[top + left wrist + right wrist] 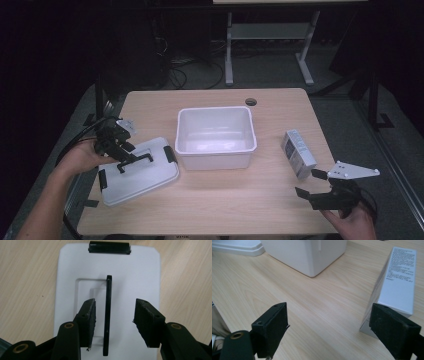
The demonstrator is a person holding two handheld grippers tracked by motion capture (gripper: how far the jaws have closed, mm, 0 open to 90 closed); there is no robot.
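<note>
Seemingly between steps, the left gripper (115, 323) straddles the lid (137, 172)'s handle (108, 315) unclenched, while the right gripper (337, 332), spread wide and empty, must next close on the box (398, 287).

My right gripper (328, 327): jaws spread wide over bare wooden table (319, 302), nothing between the pads. White carton (398, 282) with small print: lying just beside my right-hand jaw. White tub (312, 255): corner at top, white lid (237, 247) beyond, upper left.
</note>
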